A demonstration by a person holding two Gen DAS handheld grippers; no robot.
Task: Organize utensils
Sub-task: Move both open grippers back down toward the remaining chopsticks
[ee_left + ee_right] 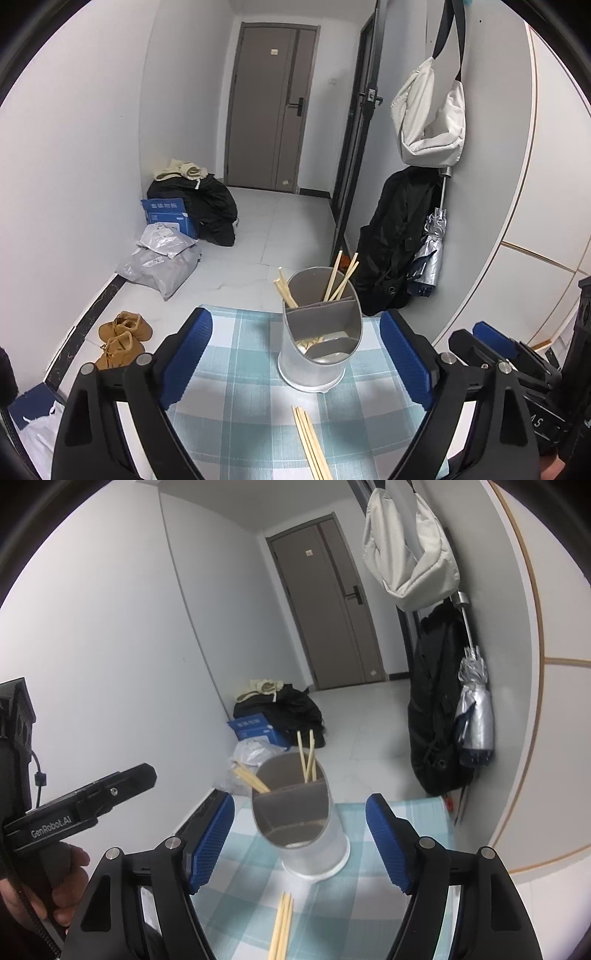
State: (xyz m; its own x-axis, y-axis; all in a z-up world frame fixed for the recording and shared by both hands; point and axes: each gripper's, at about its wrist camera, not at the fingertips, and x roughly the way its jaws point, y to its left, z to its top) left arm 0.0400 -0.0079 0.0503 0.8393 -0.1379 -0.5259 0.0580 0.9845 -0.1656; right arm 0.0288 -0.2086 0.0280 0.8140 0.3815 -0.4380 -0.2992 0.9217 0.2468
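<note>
The small table under its blue-and-white checked cloth [236, 354] is pushed toward the hallway wall, and everything for the job sits on it. In the middle stands the grey utensil holder [317, 354], upright, its slanted mouth turned toward the person and its inside split by dividers; I'd guess it faces that way so sticks can be dropped in from the front. Several chopsticks already lean in the back compartments, and a loose bunch of chopsticks [310, 443] lies flat on the cloth just in front of the holder, apart from it, most likely the next to go in. The left gripper [295, 354] and the right gripper [299, 838] both hang above the near edge of the table with their blue-padded tongs spread wide and nothing between them, each framing the holder. The left camera looks down deeper into the holder, showing the dividers and what seem to be stick ends at the bottom; the right one shows the left tool from the side with the hand [44, 882] gripping it, and a flatter look at the holder's mouth.
</note>
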